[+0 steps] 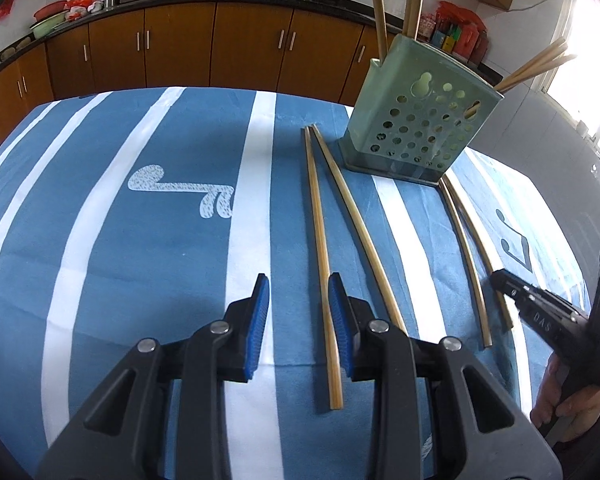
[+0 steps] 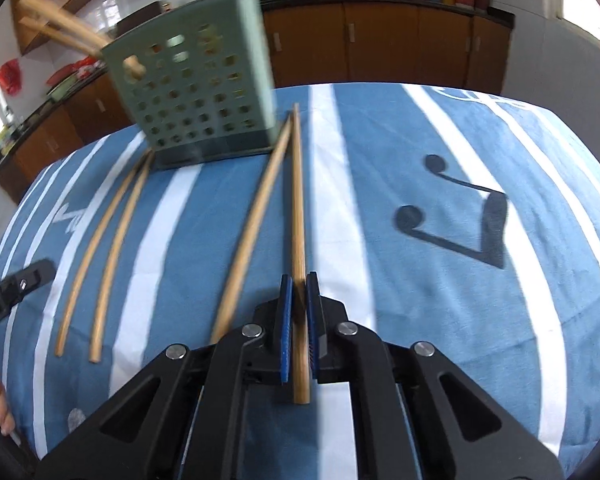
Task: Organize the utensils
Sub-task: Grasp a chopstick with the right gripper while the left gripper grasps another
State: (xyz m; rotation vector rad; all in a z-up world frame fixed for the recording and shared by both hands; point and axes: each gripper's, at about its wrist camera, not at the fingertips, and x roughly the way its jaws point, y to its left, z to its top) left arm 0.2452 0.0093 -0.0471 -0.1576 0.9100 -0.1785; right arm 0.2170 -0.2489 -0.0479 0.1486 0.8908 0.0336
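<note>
The left gripper (image 1: 298,312) hovers low with its jaws apart and nothing between them; a chopstick (image 1: 320,240) lies just right of the gap, beside the right pad, its long axis running away toward the holder (image 1: 420,120). Two more pairs lie side by side on the cloth (image 1: 140,240). The right gripper (image 2: 298,316) is clamped on the rightmost stick (image 2: 298,200), which points at the holder (image 2: 192,92) up and to the left; through the blur, whether it has lifted off the cloth is unclear.
</note>
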